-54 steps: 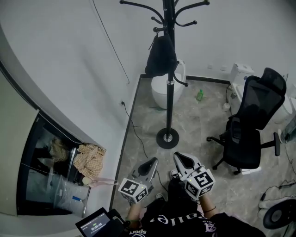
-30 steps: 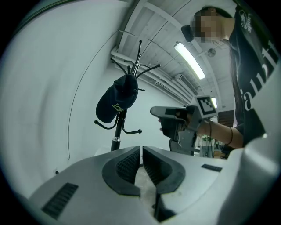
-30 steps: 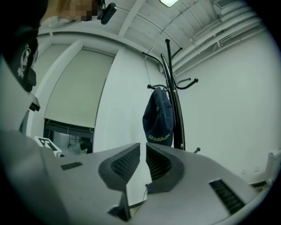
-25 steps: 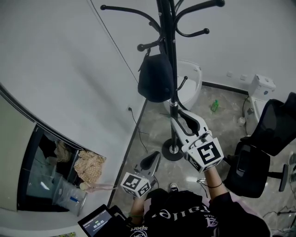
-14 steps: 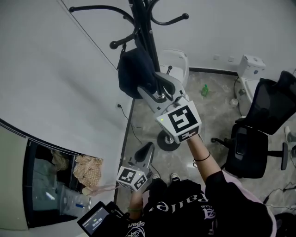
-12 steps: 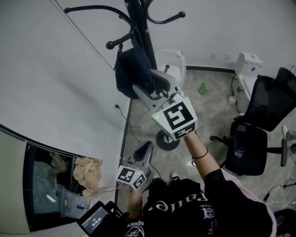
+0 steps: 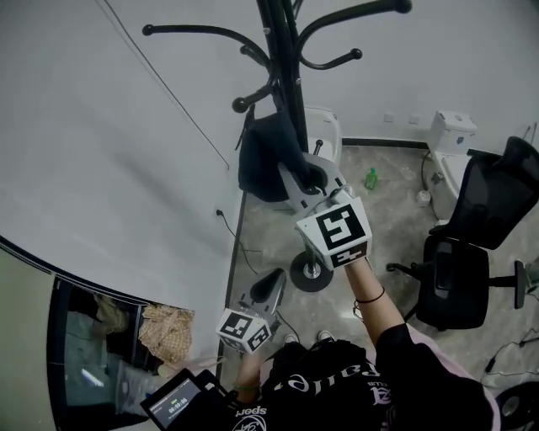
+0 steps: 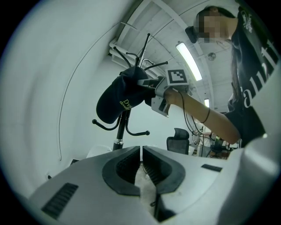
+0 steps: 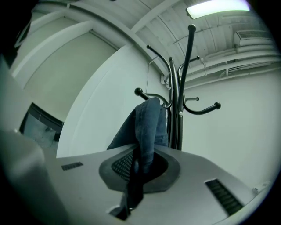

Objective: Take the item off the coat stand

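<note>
Your right gripper [image 9: 139, 166], seen along its own jaws: they are closing on a fold of the dark blue cap [image 9: 148, 121], pads pressing the cloth. The cap hangs just left of the coat stand [image 9: 179, 116] pole. A ceiling light [image 9: 217, 8] glows above the stand.

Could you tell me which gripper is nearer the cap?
Right: the right gripper is closing its jaws on the cap, fabric pinched between them; the left gripper sits low, well away.
</note>
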Available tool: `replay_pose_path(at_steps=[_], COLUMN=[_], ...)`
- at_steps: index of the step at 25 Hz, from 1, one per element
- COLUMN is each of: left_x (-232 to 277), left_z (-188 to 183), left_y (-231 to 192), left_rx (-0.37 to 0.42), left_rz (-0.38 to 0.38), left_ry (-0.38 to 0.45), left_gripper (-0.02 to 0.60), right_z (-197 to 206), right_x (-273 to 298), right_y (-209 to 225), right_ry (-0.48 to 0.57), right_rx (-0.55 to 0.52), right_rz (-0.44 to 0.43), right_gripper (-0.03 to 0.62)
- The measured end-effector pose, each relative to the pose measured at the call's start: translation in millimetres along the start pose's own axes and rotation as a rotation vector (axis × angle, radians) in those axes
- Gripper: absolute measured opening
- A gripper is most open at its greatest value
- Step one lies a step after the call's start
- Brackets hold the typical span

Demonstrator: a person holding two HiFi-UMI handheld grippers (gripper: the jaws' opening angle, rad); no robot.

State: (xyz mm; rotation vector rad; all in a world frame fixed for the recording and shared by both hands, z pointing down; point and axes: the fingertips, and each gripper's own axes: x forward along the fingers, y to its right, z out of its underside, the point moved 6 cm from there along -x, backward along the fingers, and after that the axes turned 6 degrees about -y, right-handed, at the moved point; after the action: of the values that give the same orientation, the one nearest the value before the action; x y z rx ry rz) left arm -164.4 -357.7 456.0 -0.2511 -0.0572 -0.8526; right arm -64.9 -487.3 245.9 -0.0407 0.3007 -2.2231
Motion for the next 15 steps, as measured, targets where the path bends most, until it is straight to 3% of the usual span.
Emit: replay_pose_path(at_steps=[8,15], left_x=[-9,-13], left_z=[-4,-4], left_y=[-17,-18], left_rx=[-0.012,-0.013], left_rz=[0.014,0.028], left_ry=[0.011,0.009], left_gripper=[0.003,0.004], right_z=[-64,-92], right_x=[-34,-50], right_y=[1,-33], right_ry=[0.161,0.251], right_rx=[-0.037,-0.125], right_rz=[0.063,-0.021], right_gripper=[0.026,0.026])
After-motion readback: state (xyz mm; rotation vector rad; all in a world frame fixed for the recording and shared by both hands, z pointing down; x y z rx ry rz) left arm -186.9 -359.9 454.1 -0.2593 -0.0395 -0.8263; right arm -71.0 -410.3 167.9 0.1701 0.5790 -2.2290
